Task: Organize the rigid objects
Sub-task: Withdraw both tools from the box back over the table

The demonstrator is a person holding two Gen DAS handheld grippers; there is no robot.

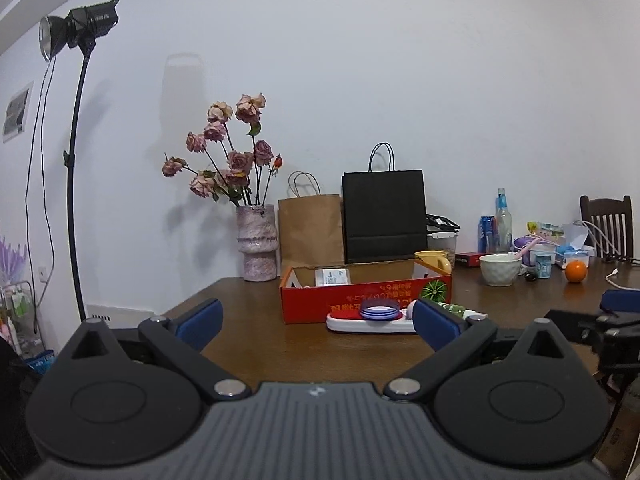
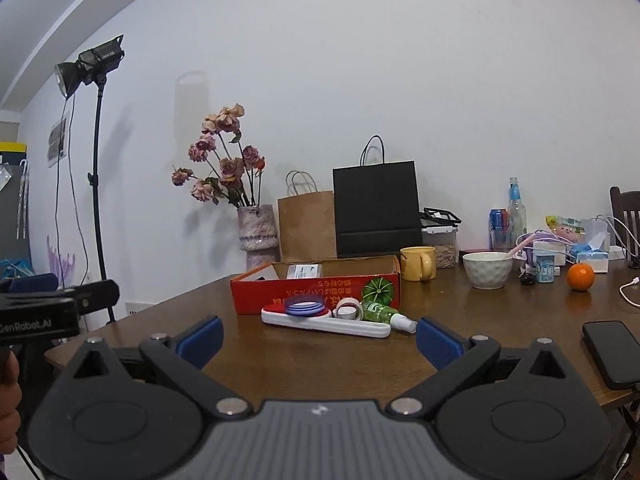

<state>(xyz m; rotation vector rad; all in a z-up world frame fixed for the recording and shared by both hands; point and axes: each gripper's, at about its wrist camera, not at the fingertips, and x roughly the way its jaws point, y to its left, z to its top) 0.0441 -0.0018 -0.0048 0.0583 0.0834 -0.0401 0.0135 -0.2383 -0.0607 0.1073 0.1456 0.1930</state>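
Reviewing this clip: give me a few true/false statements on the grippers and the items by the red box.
1. Both the left gripper and right gripper are open and empty. True.
2. The green spray bottle stands upright. False: it lies on its side.
3. The yellow mug sits inside the red box. False: it stands on the table beside it.
4. The tape roll lies in front of the red box. True.

Both views are evenly and softly lit. Faint shadows of the flowers (image 1: 230, 148) and the lamp stand (image 1: 76, 168) are cast rightward on the wall (image 1: 400, 80). Straight lines are bowed by fisheye distortion, and the corners are darkened
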